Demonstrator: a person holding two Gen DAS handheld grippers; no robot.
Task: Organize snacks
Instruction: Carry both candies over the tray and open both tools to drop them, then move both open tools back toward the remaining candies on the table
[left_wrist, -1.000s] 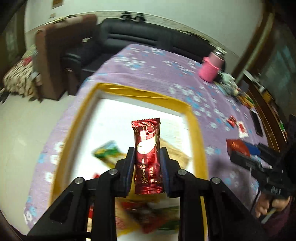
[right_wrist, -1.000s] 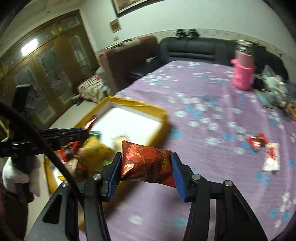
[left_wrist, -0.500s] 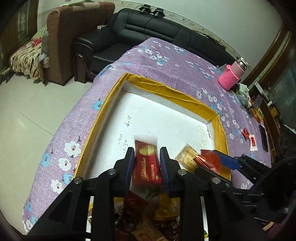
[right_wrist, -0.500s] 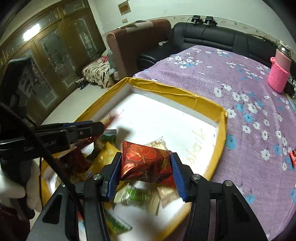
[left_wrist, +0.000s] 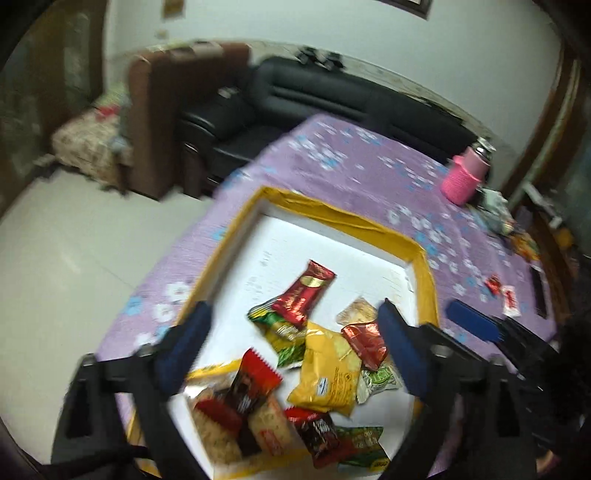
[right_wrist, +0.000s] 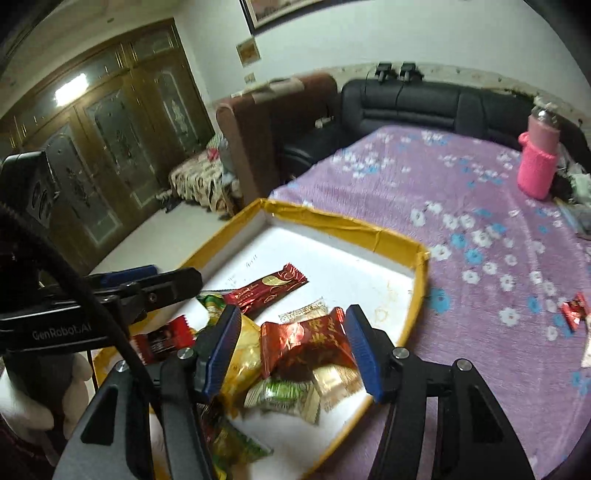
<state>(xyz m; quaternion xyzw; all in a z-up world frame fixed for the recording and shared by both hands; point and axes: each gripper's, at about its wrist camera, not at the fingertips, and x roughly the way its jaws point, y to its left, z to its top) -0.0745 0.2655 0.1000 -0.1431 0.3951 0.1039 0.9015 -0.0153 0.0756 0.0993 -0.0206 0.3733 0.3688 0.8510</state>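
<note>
Home living room: black sofa (right_wrist: 424, 101) at far wall, brown armchair (right_wrist: 273, 122), carved wooden cabinet doors (right_wrist: 110, 147) left, floral-clothed table (right_wrist: 480, 221).

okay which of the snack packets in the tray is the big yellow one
The yellow pouch in the middle of the pile in the tray. It is the largest packet and plain yellow; those around it are red, green or pale.

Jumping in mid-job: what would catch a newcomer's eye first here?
Probably the yellow-rimmed tray on the purple flowered tablecloth, with bright snack packets heaped at its near end. A long red wafer bar lies apart, farther in. Both grippers hang open above the pile, the left gripper and the right gripper, and a pink bottle stands at the far edge.
</note>
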